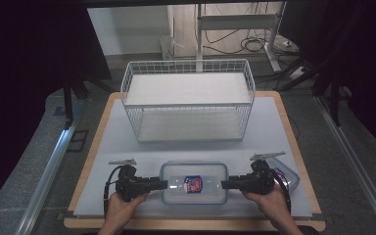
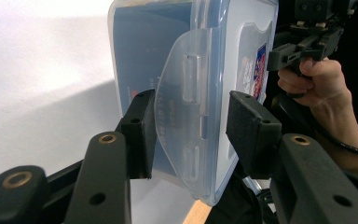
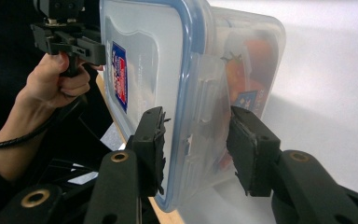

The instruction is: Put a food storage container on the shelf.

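Both claws (image 1: 164,184) (image 1: 223,184) apart around container (image 1: 194,182) latches, not pressing; could slip off flaps if closed off-centre.

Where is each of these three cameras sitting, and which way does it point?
High view: above the person's side, looking forward and down on the table, wire basket and plastic box; both forearms and hands come in from below.
Left gripper view: rides the left gripper, looking along its jaws at the box's side latch; the other hand shows beyond.
Right gripper view: rides the right gripper, facing the box's opposite end; the far hand shows.
Shared: both gripper views see the box's label and each other's hand.
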Available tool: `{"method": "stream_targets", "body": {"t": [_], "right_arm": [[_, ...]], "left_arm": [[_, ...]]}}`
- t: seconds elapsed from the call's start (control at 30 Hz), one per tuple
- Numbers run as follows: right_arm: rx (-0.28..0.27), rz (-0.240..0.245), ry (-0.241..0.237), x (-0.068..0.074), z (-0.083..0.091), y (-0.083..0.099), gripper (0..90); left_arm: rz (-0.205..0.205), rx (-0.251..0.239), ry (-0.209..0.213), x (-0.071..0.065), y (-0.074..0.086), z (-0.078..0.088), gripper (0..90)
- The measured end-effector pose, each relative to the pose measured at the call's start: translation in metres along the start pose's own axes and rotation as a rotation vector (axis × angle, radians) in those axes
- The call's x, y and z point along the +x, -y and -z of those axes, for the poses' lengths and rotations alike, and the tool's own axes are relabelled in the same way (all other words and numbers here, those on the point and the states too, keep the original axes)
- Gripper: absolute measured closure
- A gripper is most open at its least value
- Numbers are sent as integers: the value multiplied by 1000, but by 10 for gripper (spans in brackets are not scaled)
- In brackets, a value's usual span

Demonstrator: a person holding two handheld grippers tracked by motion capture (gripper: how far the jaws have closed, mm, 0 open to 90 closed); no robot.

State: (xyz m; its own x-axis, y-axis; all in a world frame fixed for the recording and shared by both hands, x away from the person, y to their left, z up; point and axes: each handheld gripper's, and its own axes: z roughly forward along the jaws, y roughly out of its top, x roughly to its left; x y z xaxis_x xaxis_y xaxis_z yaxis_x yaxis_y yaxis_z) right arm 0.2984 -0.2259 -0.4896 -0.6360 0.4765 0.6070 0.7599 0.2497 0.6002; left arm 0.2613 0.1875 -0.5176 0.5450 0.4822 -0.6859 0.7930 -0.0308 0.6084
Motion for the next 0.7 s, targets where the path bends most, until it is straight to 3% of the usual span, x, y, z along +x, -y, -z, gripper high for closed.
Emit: {"method": "stream_targets", "body": {"t": [0.3,0.7], "right_arm": [[-50,16,2,3,5,-8,573],[-119,92,8,17,19,-39,573]], "left_arm": [[-47,-20,-16,-8,-15,5,540],[-137,-52,-25,-25,-51,20,540]]}}
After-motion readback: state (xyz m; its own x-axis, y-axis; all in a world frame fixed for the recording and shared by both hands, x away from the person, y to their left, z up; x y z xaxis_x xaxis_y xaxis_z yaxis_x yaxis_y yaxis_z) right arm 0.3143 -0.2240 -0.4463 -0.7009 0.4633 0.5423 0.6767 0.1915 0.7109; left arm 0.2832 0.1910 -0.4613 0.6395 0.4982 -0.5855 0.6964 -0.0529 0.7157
